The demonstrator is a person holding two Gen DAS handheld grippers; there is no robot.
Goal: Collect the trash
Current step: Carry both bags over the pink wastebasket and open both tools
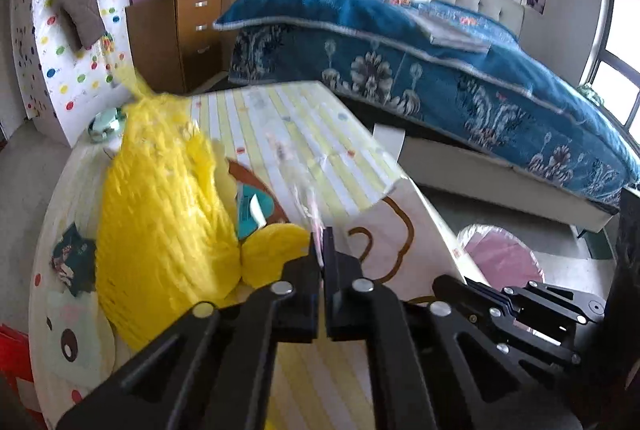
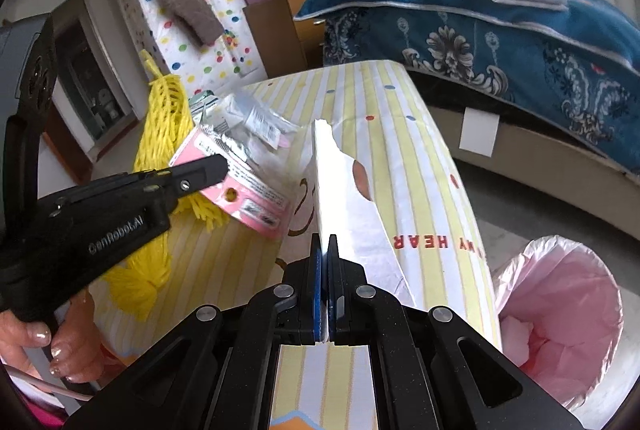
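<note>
Pink foil wrapper [image 2: 236, 186] pinched by left gripper [image 2: 222, 164] above striped table [image 2: 412, 150], white torn paper [image 2: 340, 190] clamped in right gripper [image 2: 325, 244], pink-lined trash bin [image 2: 560, 314] beside table, yellow mesh net [image 1: 160, 198] lying nearby

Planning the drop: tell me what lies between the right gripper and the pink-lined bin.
In the right wrist view, only the table's striped edge lies between the right gripper, shut on white paper, and the bin.

Pink-lined bin [image 2: 560, 314]: lower right rim cut by the right wrist picture's dark edge; in the left wrist view mostly hidden behind the right gripper [image 1: 520, 306]. Clear wrapper [image 1: 298, 174] blurred. Hand [image 2: 52, 346] cut off at bottom left corner.
</note>
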